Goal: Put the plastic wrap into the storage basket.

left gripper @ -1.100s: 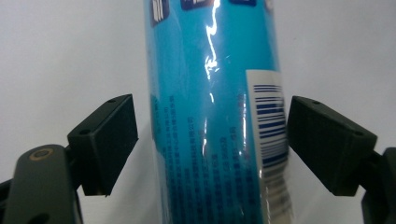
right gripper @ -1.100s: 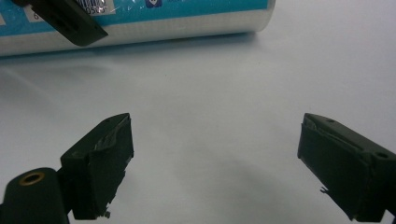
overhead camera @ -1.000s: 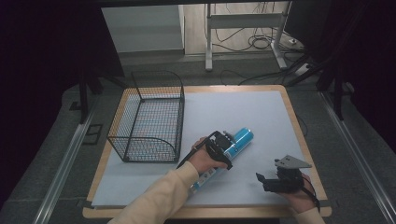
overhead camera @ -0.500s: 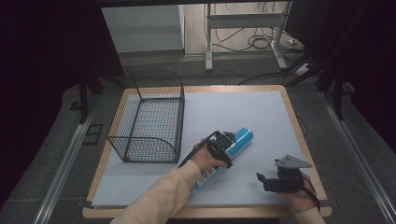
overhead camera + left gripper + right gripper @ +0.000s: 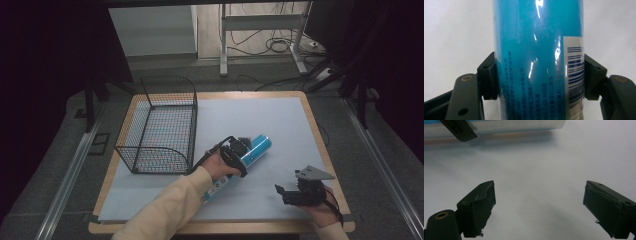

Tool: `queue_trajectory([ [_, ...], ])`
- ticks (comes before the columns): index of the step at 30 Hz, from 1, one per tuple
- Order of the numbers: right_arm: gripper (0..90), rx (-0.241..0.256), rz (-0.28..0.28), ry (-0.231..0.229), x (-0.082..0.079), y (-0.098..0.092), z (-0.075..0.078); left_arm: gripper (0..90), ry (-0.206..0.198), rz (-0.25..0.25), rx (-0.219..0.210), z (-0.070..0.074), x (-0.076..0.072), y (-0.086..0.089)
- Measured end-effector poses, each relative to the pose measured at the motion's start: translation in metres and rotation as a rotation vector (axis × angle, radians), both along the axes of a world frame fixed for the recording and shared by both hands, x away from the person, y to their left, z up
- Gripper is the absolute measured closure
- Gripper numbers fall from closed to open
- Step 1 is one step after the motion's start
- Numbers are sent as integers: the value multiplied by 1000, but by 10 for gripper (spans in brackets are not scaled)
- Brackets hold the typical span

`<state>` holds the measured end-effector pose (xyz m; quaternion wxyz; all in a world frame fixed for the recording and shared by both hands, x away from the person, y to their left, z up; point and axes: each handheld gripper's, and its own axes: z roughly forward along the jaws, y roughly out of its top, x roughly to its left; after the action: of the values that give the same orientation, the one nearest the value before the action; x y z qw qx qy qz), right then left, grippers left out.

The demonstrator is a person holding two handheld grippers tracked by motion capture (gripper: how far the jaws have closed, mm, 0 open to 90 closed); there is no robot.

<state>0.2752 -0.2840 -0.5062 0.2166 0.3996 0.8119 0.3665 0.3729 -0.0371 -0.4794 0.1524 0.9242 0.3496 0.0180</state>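
A long blue can with a white label end lies slanted near the middle of the white mat. My left gripper is shut on the can's middle. In the left gripper view both pads press the can on either side, beside its barcode. My right gripper rests low at the mat's front right, apart from the can. Its jaws stand wide open with bare mat between them. The can's white end lies across the top of the right gripper view.
A black wire basket stands empty on the left part of the mat, close to the left hand. The wooden table edge frames the mat. A black jaw of the left gripper shows far off by the can.
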Motion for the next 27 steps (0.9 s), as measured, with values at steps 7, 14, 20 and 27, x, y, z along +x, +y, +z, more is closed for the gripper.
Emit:
queue_trajectory([
  [7,111,0,-2,0,0,0,0,310,-9,2,-15,10,0,8],
  [14,112,0,-6,0,0,0,0,310,-24,-1,-20,19,0,14],
  [20,112,2,-8,1,0,0,0,310,-38,-4,-30,30,-1,16],
  [27,112,4,-9,2,0,0,-1,311,-59,6,-46,42,-1,16],
])
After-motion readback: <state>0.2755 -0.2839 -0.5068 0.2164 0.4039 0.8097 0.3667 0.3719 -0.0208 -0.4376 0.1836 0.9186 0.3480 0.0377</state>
